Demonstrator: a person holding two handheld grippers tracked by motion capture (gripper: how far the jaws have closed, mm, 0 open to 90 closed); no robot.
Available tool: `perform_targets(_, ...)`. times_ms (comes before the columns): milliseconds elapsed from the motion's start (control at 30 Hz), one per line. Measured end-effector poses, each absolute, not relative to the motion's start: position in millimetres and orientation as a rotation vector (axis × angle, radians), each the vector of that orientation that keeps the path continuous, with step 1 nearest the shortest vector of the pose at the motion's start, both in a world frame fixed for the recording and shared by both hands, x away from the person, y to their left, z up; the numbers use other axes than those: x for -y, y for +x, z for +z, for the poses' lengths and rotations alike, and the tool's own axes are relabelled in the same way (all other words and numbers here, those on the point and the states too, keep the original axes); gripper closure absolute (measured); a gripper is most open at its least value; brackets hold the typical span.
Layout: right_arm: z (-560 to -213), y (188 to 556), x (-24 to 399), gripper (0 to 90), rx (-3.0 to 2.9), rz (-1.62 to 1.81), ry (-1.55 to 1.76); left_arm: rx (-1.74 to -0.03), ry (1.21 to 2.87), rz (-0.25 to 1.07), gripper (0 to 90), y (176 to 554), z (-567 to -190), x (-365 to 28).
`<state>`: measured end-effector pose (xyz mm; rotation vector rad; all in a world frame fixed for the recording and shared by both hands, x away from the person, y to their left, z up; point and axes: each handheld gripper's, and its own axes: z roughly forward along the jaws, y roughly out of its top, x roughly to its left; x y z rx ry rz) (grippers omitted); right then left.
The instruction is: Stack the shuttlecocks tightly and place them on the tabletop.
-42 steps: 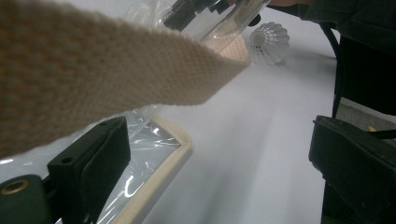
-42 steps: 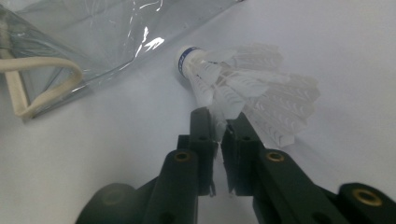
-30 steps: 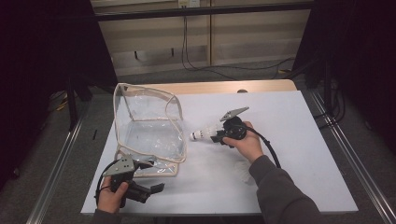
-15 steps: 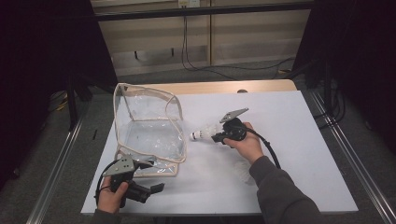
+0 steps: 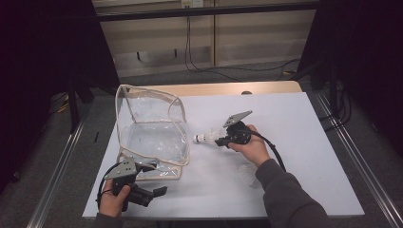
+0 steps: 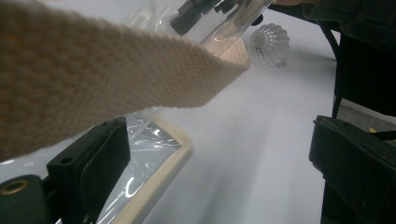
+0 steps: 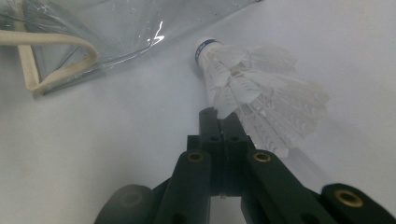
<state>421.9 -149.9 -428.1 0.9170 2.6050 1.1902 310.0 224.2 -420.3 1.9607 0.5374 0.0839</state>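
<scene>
Shuttlecock [image 7: 252,88] pinched between right jaws

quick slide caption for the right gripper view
Right gripper shut on a white shuttlecock by its feathers, cork end toward the clear bag.

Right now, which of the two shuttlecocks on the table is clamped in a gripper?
The shuttlecock beside the clear bag, pinched by its feathers in the right gripper. The other shuttlecock lies loose near the person's right sleeve.
</scene>
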Motion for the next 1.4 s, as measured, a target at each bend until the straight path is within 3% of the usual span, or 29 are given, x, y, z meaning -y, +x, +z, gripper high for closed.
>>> perform_targets(200,-431,423,150,89.6,-2.6,1.179,0.938,-0.537,1.96,0.084,5.3,310,-420,-224)
perform_targets(433,-431,424,151,80.6,-2.573,1.171,0.961,-0.536,1.963,0.088,5.3,310,-420,-224)
perform_targets(633,-431,423,151,71.1,-2.56,1.165,0.982,-0.537,1.959,0.087,5.3,310,-421,-224)
perform_targets(767,-430,423,153,58.1,-2.531,1.158,1.007,-0.537,1.959,0.084,5.3,310,-420,-224)
perform_targets(1100,-427,421,165,50.4,-2.49,1.173,1.074,-0.536,1.963,0.09,5.3,310,-420,-224)
perform_targets(1400,-423,415,173,35.4,-2.464,1.189,1.12,-0.539,1.959,0.088,5.3,310,-420,-224)
